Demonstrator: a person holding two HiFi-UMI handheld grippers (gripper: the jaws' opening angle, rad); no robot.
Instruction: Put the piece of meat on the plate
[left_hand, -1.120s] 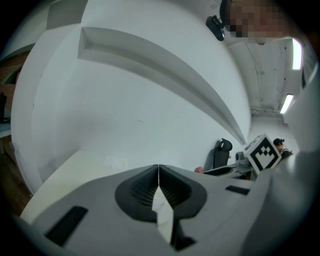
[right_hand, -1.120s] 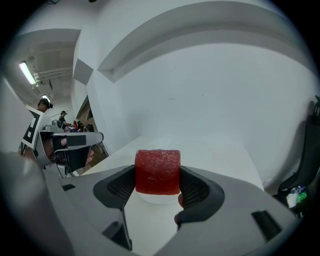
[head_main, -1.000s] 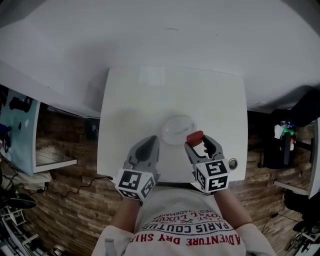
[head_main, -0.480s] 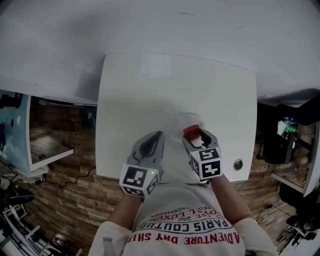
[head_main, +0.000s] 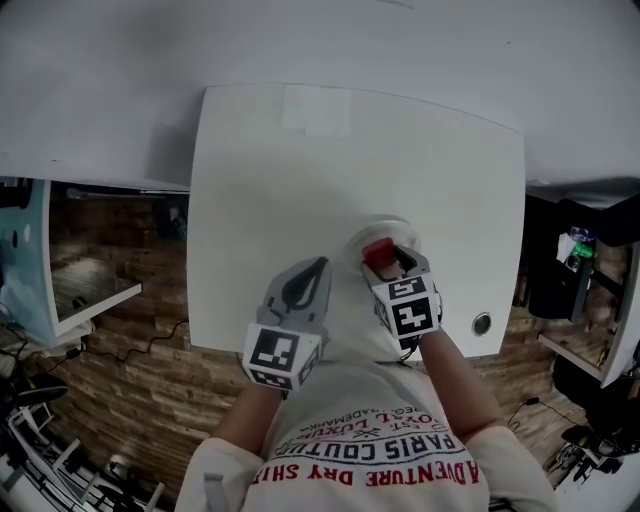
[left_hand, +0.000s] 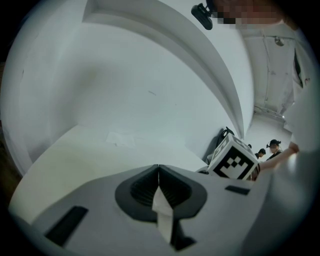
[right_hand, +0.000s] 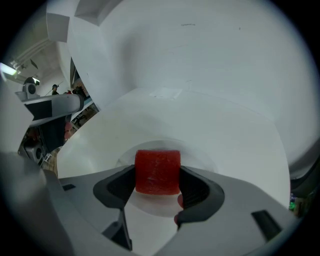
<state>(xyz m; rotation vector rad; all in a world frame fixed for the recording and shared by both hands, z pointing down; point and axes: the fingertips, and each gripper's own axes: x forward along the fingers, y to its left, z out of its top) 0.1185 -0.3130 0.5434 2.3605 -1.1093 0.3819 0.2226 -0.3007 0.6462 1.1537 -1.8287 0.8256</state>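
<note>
A red block of meat (right_hand: 158, 171) sits clamped between the jaws of my right gripper (right_hand: 158, 185), held just above the white plate (right_hand: 200, 159). In the head view the meat (head_main: 378, 252) hangs over the near part of the plate (head_main: 372, 231) on the white table (head_main: 300, 180), and the right gripper (head_main: 388, 262) is shut on it. My left gripper (head_main: 304, 287) rests to the left of the plate near the table's front edge, jaws pressed together and empty (left_hand: 159, 180).
A small round metal fitting (head_main: 482, 323) lies in the table's front right corner. A pale rectangular patch (head_main: 316, 110) marks the far side of the table. Brick-patterned floor and shelving (head_main: 90, 290) lie left of the table, and dark clutter (head_main: 575, 260) stands to the right.
My right gripper has carried the meat leftward and forward from beside the plate to over it. The left gripper has barely moved. The head camera has shifted, so the table sits higher in view.
</note>
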